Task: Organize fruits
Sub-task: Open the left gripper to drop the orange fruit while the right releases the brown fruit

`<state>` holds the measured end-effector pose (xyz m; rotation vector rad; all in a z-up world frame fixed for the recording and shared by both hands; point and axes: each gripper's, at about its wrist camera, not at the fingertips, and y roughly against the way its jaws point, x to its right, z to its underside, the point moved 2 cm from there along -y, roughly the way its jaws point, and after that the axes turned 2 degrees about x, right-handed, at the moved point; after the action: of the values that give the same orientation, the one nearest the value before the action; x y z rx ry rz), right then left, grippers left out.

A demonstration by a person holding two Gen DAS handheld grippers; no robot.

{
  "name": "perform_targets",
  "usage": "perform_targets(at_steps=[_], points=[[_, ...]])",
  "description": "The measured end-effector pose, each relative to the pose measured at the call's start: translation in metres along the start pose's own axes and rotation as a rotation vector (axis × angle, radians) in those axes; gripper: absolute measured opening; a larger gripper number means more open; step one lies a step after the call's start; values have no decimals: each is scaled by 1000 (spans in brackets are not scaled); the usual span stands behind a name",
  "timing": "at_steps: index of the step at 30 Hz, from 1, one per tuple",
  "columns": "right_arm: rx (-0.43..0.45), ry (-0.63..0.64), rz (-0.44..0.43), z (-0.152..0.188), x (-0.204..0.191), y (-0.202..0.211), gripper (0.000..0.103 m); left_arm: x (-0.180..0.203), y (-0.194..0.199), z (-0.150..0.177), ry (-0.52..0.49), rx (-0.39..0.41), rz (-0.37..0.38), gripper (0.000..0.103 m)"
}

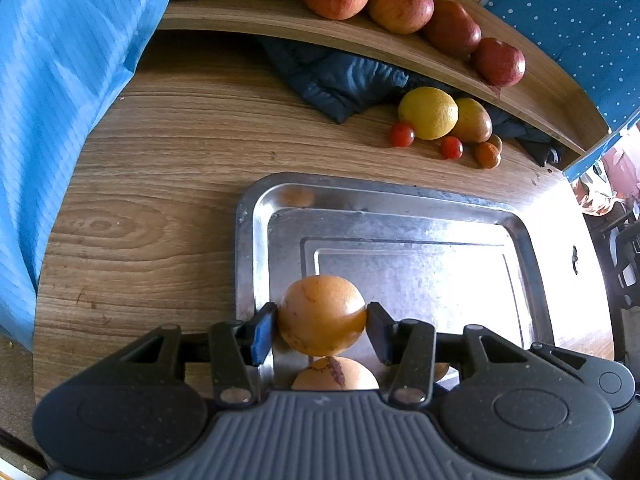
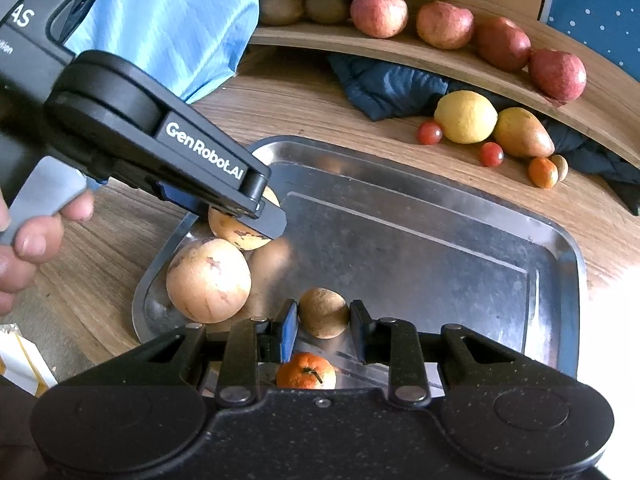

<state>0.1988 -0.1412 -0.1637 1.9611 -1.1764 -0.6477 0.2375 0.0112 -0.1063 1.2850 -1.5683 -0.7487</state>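
My left gripper (image 1: 322, 330) is shut on a round orange-yellow fruit (image 1: 322, 314) over the near left corner of the steel tray (image 1: 400, 204). A second orange-yellow fruit (image 1: 335, 374) lies below it. In the right wrist view the left gripper (image 2: 256, 208) holds that fruit (image 2: 236, 232) above a larger one (image 2: 208, 280). My right gripper (image 2: 324, 326) is shut on a small brownish fruit (image 2: 323, 312) above the tray (image 2: 440, 208). A tangerine (image 2: 306, 376) lies in the tray under it.
A lemon (image 2: 466, 117), a mango (image 2: 522, 132), cherry tomatoes (image 2: 430, 133) and a small orange fruit (image 2: 543, 173) lie on the wooden table beyond the tray. A wooden shelf (image 2: 400, 54) holds apples, kiwis and bananas. A dark cloth (image 2: 384, 88) lies under it. A blue sleeve (image 1: 60, 80) is at left.
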Motion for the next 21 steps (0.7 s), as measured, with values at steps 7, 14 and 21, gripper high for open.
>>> perform_targets(at_steps=[7, 14, 21], points=[[20, -3, 11, -1, 0, 6, 31, 2, 8, -1, -2, 21, -8, 55], [55, -9, 25, -1, 2, 18, 38, 7, 24, 2, -4, 60, -13, 63], [96, -30, 36, 4, 6, 36, 44, 11, 38, 11, -5, 89, -27, 68]])
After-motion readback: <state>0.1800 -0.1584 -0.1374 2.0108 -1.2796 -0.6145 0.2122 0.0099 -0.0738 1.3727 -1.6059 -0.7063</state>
